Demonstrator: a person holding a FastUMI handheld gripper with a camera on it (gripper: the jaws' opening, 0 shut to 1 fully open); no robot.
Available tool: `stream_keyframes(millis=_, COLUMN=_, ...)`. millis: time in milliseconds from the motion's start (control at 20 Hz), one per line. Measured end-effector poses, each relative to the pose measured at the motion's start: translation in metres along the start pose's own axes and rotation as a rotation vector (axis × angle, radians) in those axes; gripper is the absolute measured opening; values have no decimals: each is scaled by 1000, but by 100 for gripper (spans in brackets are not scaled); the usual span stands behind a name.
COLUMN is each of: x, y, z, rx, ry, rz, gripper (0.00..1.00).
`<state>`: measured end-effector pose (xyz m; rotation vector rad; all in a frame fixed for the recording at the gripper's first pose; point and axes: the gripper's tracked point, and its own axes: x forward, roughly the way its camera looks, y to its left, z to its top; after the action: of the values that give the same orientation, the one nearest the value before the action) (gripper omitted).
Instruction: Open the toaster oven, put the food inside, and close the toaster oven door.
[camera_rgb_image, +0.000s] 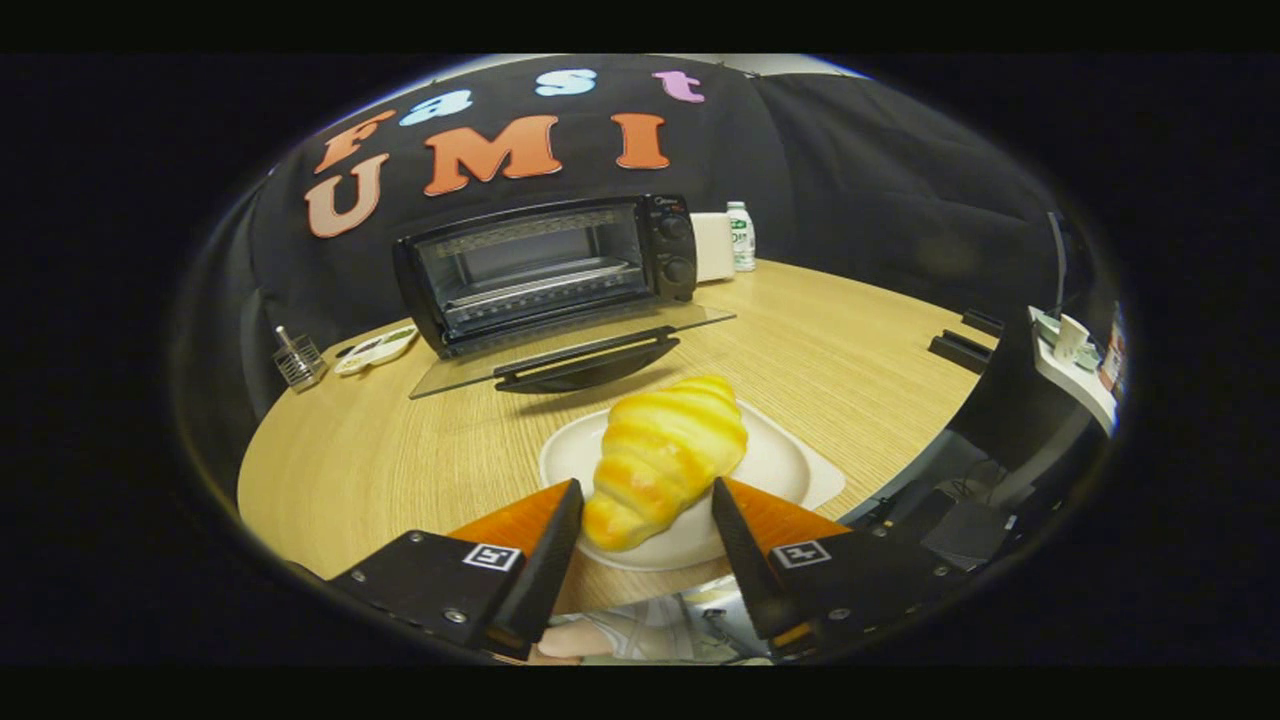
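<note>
The gripper (647, 520) is spread open, its fingers flanking the near end of the croissant (665, 460) without pressing it. The croissant lies on a white plate (790, 470) near the table's (400, 450) front edge. Beyond, toward the back edge, the toaster oven (545, 270) stands with its glass door (570, 350) folded down flat.

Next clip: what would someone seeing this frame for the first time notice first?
The golden croissant on a white plate, its near end lying between the fingers of the open gripper, which do not seem to press it. Beyond it, the black toaster oven stands on the wooden table with its glass door folded down flat toward the plate.
</note>
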<state>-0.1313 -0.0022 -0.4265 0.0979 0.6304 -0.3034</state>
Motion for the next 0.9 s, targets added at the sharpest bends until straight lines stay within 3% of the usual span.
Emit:
stream_keyframes(millis=250, x=-14, y=-1, z=19, rx=64, ry=-67, rz=47, gripper=41)
stream_keyframes(millis=700, x=-40, y=5, z=69, rx=159, ry=-158, rz=150, gripper=39)
stream_keyframes(millis=750, x=-42, y=7, z=73, rx=167, ry=-159, rz=166, gripper=32)
stream_keyframes(millis=900, x=-42, y=15, z=95, rx=224, ry=-197, rz=212, gripper=32)
